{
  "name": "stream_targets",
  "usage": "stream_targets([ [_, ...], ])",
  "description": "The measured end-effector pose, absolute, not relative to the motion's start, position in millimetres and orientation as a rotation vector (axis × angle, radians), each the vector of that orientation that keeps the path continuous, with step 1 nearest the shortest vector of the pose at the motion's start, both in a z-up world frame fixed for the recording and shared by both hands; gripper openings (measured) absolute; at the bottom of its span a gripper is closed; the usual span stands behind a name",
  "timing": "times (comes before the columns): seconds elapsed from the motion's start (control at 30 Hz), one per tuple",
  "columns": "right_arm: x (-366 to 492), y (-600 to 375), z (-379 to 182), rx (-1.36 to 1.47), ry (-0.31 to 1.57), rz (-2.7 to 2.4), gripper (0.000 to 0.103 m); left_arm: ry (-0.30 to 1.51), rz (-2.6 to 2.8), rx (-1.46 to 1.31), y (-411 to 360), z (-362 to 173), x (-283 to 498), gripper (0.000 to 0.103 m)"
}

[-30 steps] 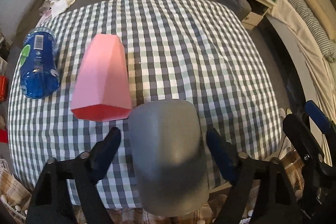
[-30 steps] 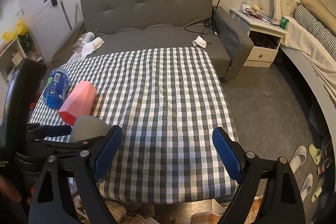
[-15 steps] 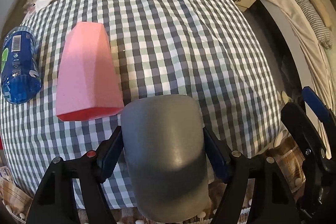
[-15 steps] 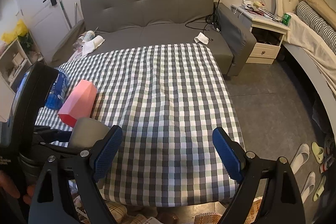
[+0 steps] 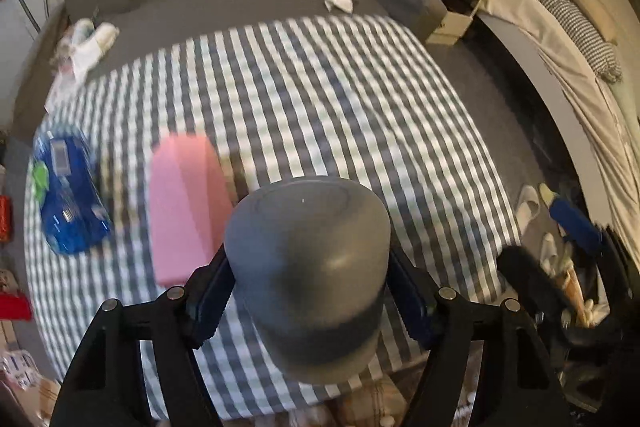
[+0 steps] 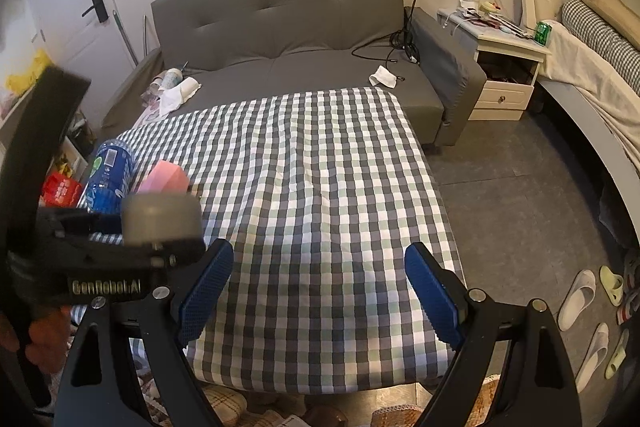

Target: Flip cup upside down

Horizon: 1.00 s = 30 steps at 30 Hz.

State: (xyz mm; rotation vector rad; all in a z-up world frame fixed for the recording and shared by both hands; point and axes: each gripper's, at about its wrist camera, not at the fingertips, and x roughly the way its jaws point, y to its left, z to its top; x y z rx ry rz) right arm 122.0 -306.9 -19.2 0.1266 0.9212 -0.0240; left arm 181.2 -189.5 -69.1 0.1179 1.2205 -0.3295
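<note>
My left gripper (image 5: 308, 291) is shut on a grey cup (image 5: 312, 267), its blue pads pressed on both sides. The cup is lifted off the checked tablecloth (image 5: 320, 99) and its closed base faces the camera. In the right wrist view the same grey cup (image 6: 160, 217) shows at the left, base up, held in the left gripper's black frame. My right gripper (image 6: 320, 287) is open and empty over the table's near edge.
A pink faceted cup (image 5: 184, 211) lies on its side left of the grey cup. A blue bottle (image 5: 68, 199) lies further left. A grey sofa (image 6: 280, 27) stands behind the table, a nightstand (image 6: 508, 67) and bed to the right, slippers (image 6: 576, 299) on the floor.
My left gripper closed on the grey cup, then lifted and tilted it so its base now faces up and forward. The left view is motion-blurred. My right gripper stayed open and nearly still.
</note>
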Motion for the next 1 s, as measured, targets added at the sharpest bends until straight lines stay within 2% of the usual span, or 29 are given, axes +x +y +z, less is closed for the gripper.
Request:
stream_targets([
  [0.33,124.2,-312.0,-19.3,0.135,0.921,-0.030,0.088,0.972,-0.319,0.078,-187.5,-41.7,206.4,0.074],
  [0.6,127.9,-311.4,-23.5,0.129,0.930,-0.038,0.088,0.794,-0.303,0.088,-195.8,-61.2,208.1,0.074],
  [1.0,137.5,-311.7,-31.7,0.136,0.957,-0.045,0.088,0.785,-0.330,0.107,-194.6,-82.9,203.1,0.074],
])
